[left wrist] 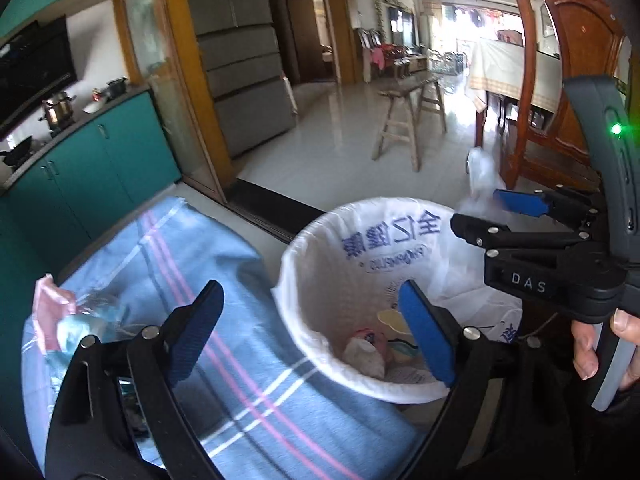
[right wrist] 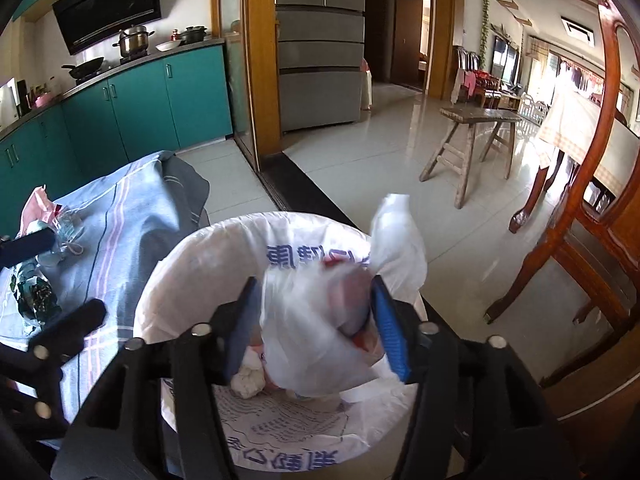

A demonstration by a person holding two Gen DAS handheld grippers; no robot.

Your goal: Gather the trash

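Bulging white plastic bag [right wrist: 320,320], translucent, crumpled

I see the bin [right wrist: 192,264] right of the cloth-covered table [right wrist: 132,216]. A knotted bag [right wrist: 320,320] hangs over it. Wrappers [right wrist: 36,292] lie on the table.

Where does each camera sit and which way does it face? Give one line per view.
Left wrist: on the left gripper, looking down past open, empty jaws at the blue checked cloth and white-lined round bin; the right gripper and a hand show at right.
Right wrist: on the right gripper above the bin, a white plastic bag between its jaws.
Shared: bin, cloth, wooden stool.
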